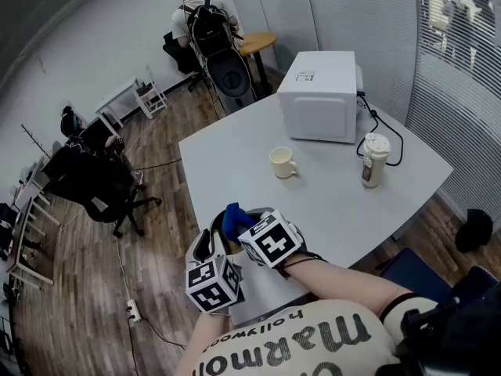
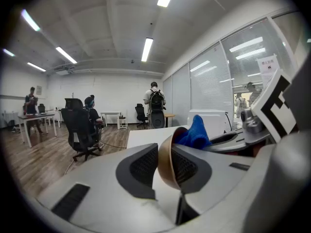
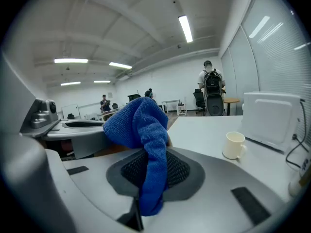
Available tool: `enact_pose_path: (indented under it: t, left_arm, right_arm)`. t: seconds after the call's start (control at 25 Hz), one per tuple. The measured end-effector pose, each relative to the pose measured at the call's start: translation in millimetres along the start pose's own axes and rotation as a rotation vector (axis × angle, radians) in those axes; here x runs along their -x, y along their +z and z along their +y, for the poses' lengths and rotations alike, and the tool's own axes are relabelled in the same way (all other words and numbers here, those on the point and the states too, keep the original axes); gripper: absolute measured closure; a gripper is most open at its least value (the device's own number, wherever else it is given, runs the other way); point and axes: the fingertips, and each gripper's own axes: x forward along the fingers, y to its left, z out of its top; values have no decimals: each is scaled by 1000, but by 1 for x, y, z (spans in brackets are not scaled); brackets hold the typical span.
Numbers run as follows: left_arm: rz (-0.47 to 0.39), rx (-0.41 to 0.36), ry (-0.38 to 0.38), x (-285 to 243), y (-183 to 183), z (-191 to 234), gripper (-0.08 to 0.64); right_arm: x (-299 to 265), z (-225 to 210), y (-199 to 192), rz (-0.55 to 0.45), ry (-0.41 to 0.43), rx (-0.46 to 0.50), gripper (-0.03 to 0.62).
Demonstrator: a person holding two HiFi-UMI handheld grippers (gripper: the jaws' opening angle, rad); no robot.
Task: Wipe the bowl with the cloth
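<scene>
Mug (image 1: pixel 282 162) behind bowl (image 2: pixel 165 166), cloth (image 3: pixel 141 125) inside

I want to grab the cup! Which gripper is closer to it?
Right. The right gripper, gripping the cloth, is over the table's near edge with the cup ahead of it; the left gripper, gripping the bowl, is farther back and to the left.

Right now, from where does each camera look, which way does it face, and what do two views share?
Head view: on the person's head, looking steeply down at the table; shows the right forearm, left tool and right tool.
Left gripper view: on the left tool, looking along its jaws, shut on the bowl, toward the black chair.
Right gripper view: on the right tool, looking along its jaws, shut on the cloth, across the table toward the mug.
Shared: both gripper views show the cloth.
</scene>
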Motion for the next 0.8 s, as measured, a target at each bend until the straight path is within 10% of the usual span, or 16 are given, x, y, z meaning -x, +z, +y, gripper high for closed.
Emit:
enact_pose_path:
  t: [0.2, 0.44, 0.8]
  left_arm:
    - [4, 32, 3, -4, 0, -2, 500]
    - [-35, 45, -39, -7, 16, -15, 509]
    - [-37, 48, -88, -8, 21, -20, 495]
  right_arm:
    - [9, -3, 4, -22, 39, -122, 529]
    - [17, 24, 18, -77, 292, -313, 528]
    - [4, 36, 0, 50, 386, -229, 529]
